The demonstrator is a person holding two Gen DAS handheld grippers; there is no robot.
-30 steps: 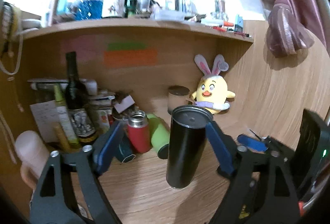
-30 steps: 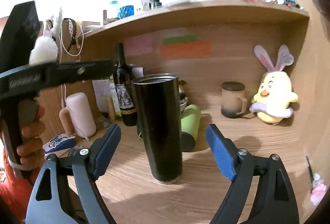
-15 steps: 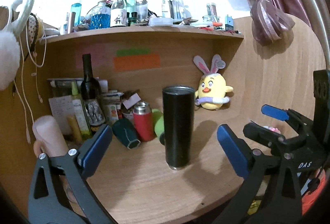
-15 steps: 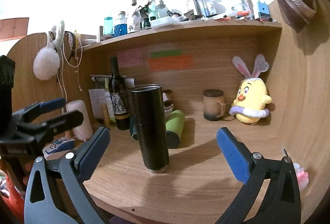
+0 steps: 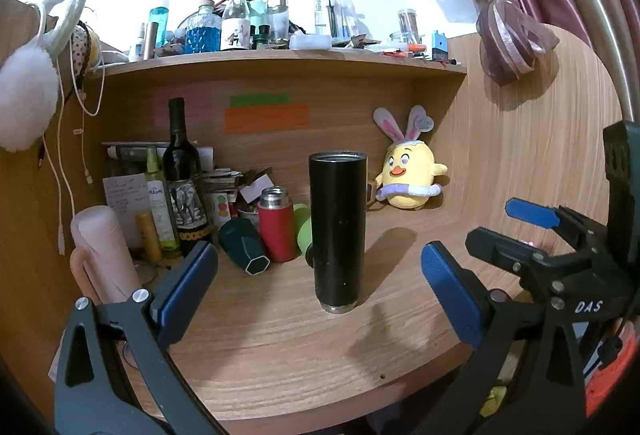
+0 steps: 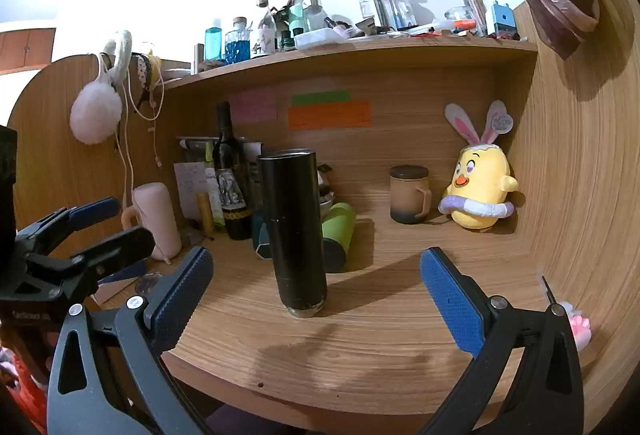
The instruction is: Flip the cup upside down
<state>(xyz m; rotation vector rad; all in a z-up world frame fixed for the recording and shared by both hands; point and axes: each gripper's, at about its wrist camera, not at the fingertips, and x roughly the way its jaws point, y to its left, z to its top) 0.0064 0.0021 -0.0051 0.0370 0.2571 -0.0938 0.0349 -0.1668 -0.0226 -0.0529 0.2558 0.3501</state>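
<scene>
A tall black cylindrical cup stands on the wooden desk, silver rim down at its base; it also shows in the right wrist view. My left gripper is open and empty, held back from the cup near the desk's front edge. My right gripper is open and empty, also back from the cup. The right gripper shows at the right of the left wrist view, and the left gripper at the left of the right wrist view.
Behind the cup lie a green bottle, a red flask, a dark teal cup and a wine bottle. A brown mug and yellow plush chick sit at back right. A pink bottle stands left.
Both grippers have drawn back from the cup toward the desk's front edge. The cup, tilted near the left gripper one second ago, now stands free on the desk.
</scene>
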